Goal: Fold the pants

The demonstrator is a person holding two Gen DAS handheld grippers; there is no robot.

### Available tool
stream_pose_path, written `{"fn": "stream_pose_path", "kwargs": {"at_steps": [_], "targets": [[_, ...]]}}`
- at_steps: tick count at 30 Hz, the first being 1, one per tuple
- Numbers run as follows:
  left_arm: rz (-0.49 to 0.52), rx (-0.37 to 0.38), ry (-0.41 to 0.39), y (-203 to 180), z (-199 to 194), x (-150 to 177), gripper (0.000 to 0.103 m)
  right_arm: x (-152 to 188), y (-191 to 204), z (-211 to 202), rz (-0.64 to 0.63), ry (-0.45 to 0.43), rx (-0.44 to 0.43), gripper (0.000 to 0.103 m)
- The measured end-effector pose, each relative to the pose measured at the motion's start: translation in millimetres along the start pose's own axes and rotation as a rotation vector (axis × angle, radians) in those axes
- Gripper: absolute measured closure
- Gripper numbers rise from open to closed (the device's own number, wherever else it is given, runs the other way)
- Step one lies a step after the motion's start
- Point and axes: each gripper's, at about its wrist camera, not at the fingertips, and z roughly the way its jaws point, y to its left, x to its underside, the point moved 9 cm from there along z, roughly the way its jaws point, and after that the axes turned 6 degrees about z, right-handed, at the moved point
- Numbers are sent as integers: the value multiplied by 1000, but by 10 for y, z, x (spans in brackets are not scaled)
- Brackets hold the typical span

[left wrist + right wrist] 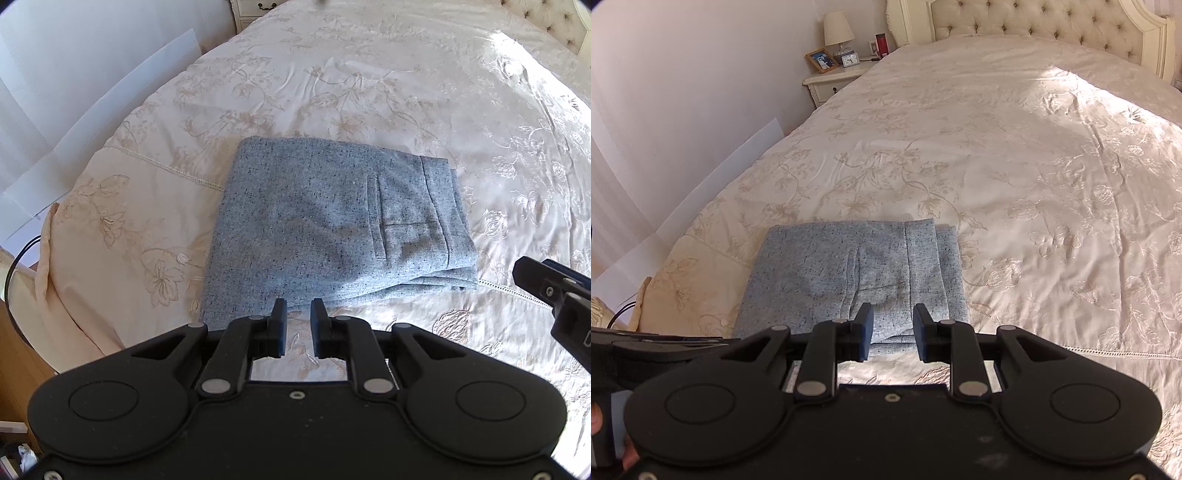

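The grey-blue speckled pants lie folded into a compact rectangle on the cream floral bedspread, waistband and back pocket at the right. They also show in the right wrist view. My left gripper is open with a narrow gap and empty, just short of the pants' near edge. My right gripper is open and empty, above the near edge of the pants. The right gripper's body also shows at the right edge of the left wrist view.
The bed's left edge drops beside a white wall and a wooden floor. A nightstand with a lamp, photo frame and clock stands far left of the tufted headboard. A black cable hangs at the left.
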Motion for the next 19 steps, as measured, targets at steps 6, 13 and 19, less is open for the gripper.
{"fn": "stream_pose_path", "kwargs": {"at_steps": [6, 13, 19], "targets": [[-3, 5, 4, 24, 26, -1, 81, 23, 4, 6, -12, 5, -8, 77], [-2, 14, 8, 54, 66, -18, 81, 29, 24, 33, -18, 9, -12, 77], [-1, 27, 14, 63, 105, -38, 81, 42, 50, 68, -21, 17, -15, 77]]}}
